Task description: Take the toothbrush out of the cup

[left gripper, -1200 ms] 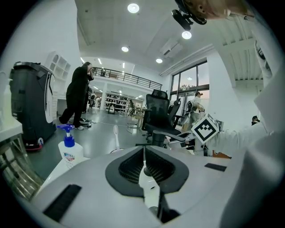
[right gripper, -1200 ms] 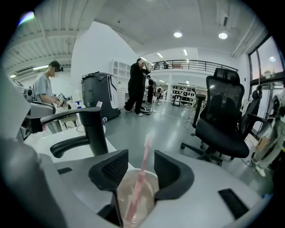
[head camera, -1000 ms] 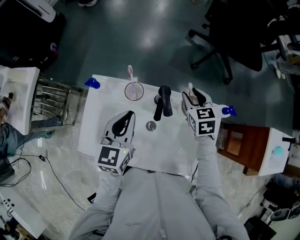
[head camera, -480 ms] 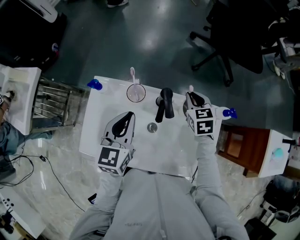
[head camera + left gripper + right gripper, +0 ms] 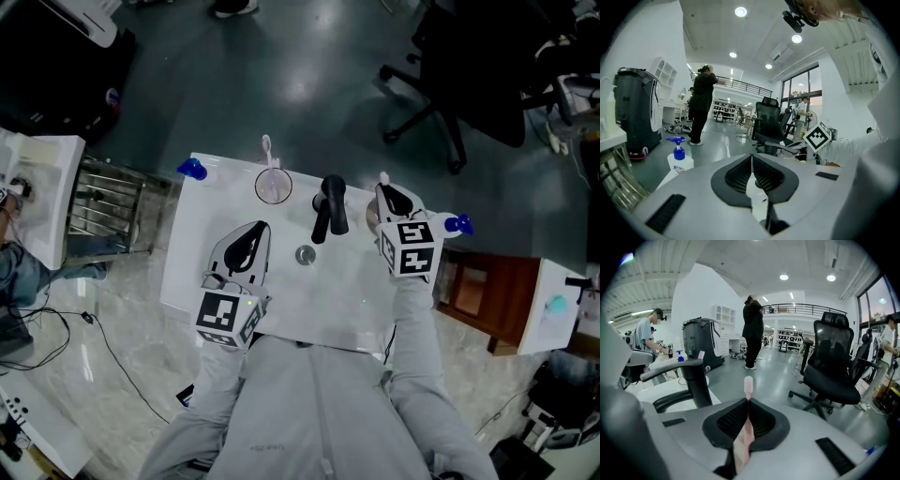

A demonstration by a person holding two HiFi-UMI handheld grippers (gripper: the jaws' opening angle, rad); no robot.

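Observation:
A pink toothbrush stands upright between the jaws of my right gripper. The jaws are closing and their pads press on its handle. In the head view its white head pokes out past my right gripper at the sink top's right back. Whether a cup stands under it is hidden by the gripper. A clear cup with a second toothbrush sits at the back, left of the black faucet. My left gripper hovers over the sink's left, shut and empty.
The white sink top has a drain in its middle. Blue-capped pump bottles stand at the back left and the right edge. A black office chair and a wooden cabinet lie beyond.
My right gripper's jaws have come together on the pink toothbrush, from wide open around it. The left gripper has stayed put.

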